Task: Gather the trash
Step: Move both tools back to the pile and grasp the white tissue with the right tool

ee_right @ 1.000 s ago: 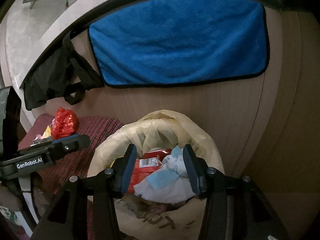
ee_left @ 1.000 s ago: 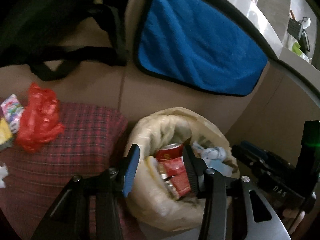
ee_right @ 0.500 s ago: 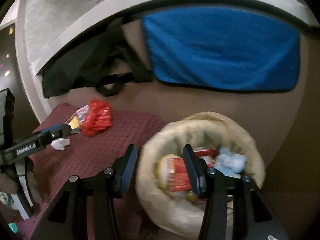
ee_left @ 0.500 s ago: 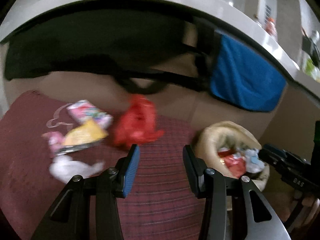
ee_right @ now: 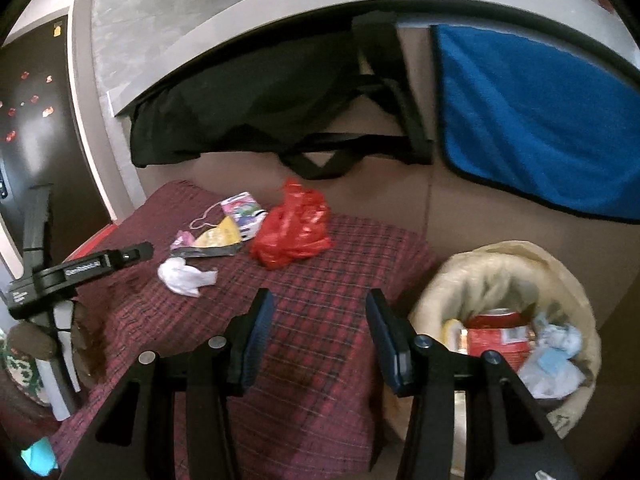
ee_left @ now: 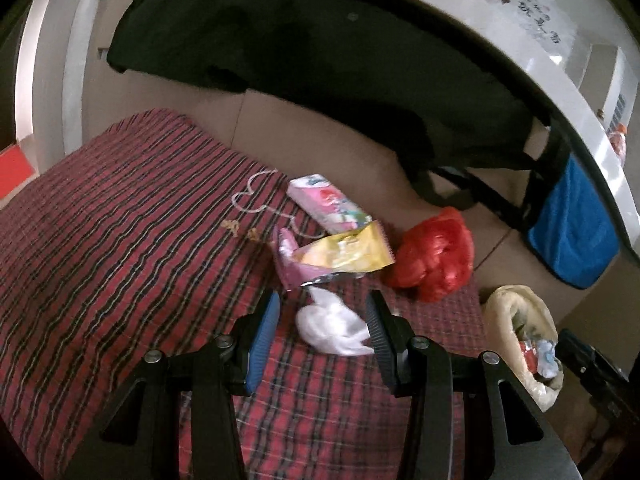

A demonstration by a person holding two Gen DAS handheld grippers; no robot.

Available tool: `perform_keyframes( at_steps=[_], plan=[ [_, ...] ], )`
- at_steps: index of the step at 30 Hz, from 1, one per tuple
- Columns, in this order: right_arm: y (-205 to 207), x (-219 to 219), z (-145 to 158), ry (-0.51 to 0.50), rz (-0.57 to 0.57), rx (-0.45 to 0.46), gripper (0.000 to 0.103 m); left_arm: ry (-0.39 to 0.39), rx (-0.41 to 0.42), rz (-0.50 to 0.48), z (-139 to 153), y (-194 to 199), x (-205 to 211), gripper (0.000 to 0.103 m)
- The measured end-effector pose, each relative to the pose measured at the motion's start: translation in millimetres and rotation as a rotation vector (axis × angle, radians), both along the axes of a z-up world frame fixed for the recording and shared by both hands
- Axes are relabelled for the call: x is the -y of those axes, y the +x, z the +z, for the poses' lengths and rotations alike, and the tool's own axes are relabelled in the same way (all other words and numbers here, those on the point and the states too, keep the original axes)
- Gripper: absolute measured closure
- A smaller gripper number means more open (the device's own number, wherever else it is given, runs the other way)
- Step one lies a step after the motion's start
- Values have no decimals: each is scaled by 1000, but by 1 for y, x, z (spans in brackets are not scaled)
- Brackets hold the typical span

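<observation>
Left claw (ee_left: 322,330) — parted, framing white wad (ee_left: 332,326)

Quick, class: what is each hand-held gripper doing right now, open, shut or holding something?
Left hand-held gripper: open, holding nothing; white crumpled tissue lies between its jaws.
Right hand-held gripper: open, empty.

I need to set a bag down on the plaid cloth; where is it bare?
The plaid cloth is bare left of the wrappers and between the red bag and the lined bin. It is crowded at the back, around the yellow wrapper and white tissue.
</observation>
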State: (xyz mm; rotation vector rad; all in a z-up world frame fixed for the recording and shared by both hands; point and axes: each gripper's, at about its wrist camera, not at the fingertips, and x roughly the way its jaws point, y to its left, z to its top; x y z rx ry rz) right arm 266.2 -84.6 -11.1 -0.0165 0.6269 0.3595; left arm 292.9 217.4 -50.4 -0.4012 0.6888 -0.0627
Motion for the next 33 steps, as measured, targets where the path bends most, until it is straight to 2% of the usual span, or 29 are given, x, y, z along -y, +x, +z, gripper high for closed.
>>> perform_keyframes(
  at_steps=[5, 11, 13, 16, 21, 23, 25, 27, 29, 33],
  plan=[
    [5, -10, -5, 13, -16, -17, 57, -46, -51, -38, -9, 15, -10, 57],
    [19, -26, -17, 21, 12, -68, 57, -74, -20, -20, 8, 38, -37, 57],
    [22, -41, -22, 19, 59, -93, 57, -60, 6, 3, 17, 37, -49, 57],
    [31, -84, -29, -10, 201, -126, 57, -3, 24, 23, 26, 32, -67, 57],
    [44, -165, -37, -122, 408, -93, 58, 10, 14, 18, 24, 17, -98, 57],
    [53, -188, -44, -163, 447, -95, 58, 5, 15, 12, 21, 12, -109, 57],
    [64, -206, -55, -229, 437, -102, 58, -2, 11, 5, 16, 9, -117, 57],
    [74, -218, -67, -294, 415, -112, 61, -10, 5, -4, 12, 8, -122, 57],
    [77, -218, -71, -301, 403, -139, 82, -14, -4, -18, 7, 10, -123, 57],
    [64, -190, -53, -234, 349, -129, 85, -58, -31, -76, -1, 21, -111, 57]
  ],
)
